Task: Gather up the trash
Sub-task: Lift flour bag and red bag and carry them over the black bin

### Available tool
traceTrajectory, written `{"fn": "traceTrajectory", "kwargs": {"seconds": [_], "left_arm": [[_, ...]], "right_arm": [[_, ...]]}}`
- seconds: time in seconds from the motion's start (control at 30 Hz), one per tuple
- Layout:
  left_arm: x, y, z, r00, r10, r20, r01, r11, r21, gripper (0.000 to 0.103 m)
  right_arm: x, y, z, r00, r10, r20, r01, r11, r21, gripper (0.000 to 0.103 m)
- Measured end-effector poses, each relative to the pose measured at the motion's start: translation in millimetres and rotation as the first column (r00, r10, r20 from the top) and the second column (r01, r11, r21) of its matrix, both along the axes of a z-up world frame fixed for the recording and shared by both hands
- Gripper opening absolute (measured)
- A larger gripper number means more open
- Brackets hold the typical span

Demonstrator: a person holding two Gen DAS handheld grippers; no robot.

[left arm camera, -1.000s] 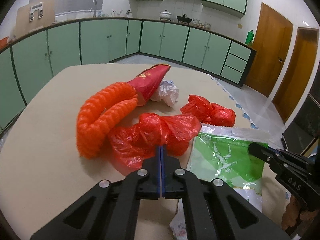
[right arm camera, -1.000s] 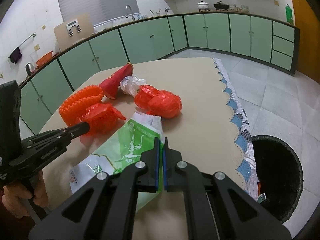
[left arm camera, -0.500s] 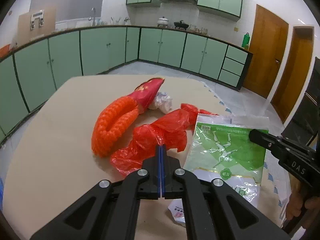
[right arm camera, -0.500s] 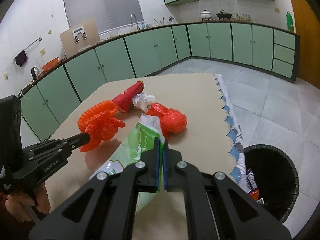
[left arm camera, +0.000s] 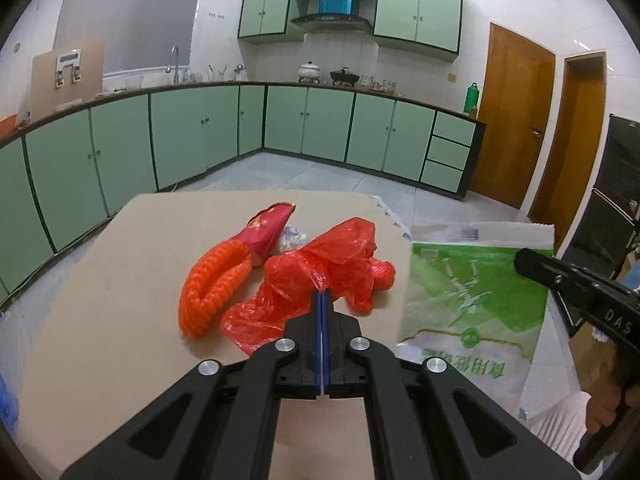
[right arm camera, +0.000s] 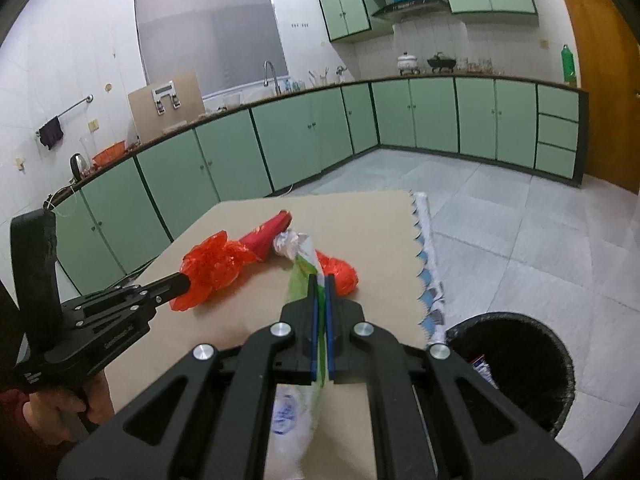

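trash on table (right arm camera: 372, 216), bin (right arm camera: 516, 364) rt

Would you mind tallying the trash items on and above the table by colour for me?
Red plastic bags: 2
Orange mesh net: 1
Red paper sleeve: 1
White crumpled wad: 1
Green-and-white bag: 1
Total: 6

Black tongs (left arm camera: 322, 300) — blue pads (right arm camera: 314, 308), silver screws (right arm camera: 279, 330) — dark-red sleeve (right arm camera: 16, 420).
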State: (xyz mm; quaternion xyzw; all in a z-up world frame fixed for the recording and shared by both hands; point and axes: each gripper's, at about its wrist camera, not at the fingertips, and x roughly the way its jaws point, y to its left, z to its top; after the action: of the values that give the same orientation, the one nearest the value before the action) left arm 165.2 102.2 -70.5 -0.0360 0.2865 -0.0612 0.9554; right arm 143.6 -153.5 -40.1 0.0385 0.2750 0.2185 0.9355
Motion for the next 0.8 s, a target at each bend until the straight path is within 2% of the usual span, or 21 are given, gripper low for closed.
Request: {"fn": "traceTrajectory", "kwargs": {"seconds": [0.43,0.8], "left_arm": [[-3.0,-34.3,15.7,0.996,-0.083,0.038,0.082,0.997,0.009,0.000],[10.8,-102.0,20.5,0.972,-0.227,0.059,0.228,0.974,-0.010,0.000]], "right_arm": [[-18.7,-38.3,22.0,0.995,-0.083,0.062,0.082,0.996,0.017,0.002],[-23.8,-103.9,17.0,0.968,-0.245,0.053,0.246,0.969,-0.014,0.002]]}}
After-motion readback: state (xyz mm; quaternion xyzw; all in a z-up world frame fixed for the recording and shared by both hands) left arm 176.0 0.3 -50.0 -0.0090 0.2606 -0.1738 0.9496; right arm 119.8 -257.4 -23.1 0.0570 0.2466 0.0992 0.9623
